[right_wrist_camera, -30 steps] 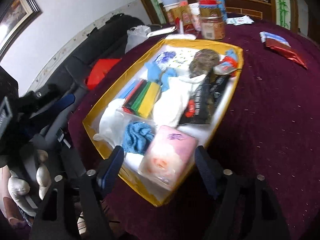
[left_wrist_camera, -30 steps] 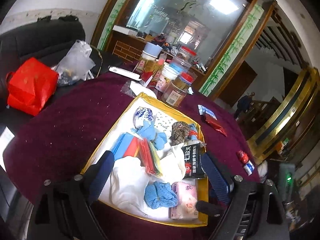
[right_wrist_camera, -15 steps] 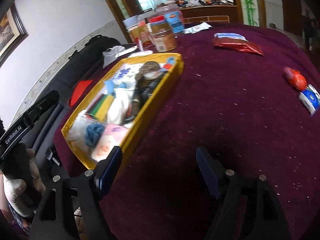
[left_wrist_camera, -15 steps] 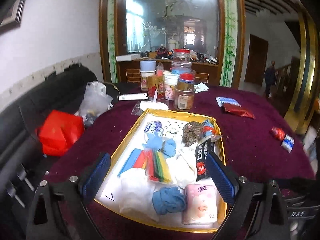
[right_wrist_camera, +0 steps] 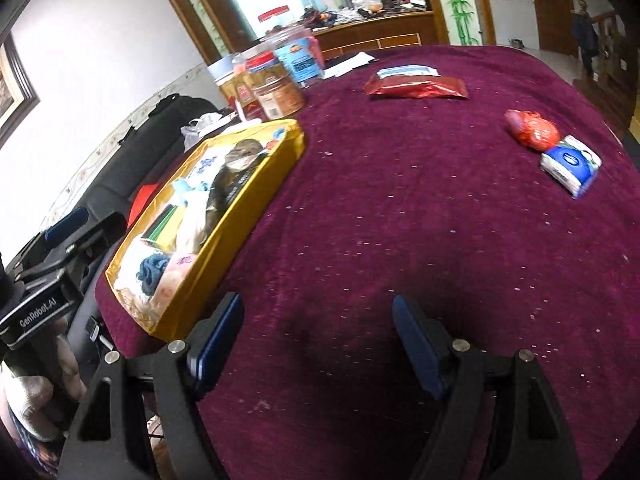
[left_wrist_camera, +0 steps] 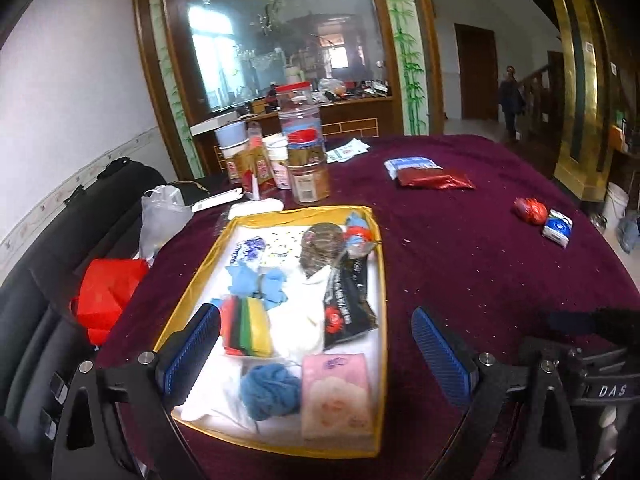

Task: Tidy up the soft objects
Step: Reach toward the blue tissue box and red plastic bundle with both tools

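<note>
Round table under a maroon velvet cloth (right_wrist_camera: 400, 220). Yellow-rimmed shallow tray (left_wrist_camera: 382, 280), holding a blue yarn ball (left_wrist_camera: 270, 390) just beside a pink tissue pack (left_wrist_camera: 336, 392). Left gripper (left_wrist_camera: 316, 354): spread, empty, over the tray's near end. Right gripper (right_wrist_camera: 316, 340): spread, empty, above bare cloth beside the tray.

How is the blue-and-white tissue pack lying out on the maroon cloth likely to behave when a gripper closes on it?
The blue-and-white tissue pack looks soft and pillowy, so it will probably squash between the fingers rather than resist. Its glossy plastic wrap may be a little slippery. It lies flat on the maroon tablecloth, touching a crinkled red bundle, so pushing it would likely nudge that bundle, not roll.
</note>
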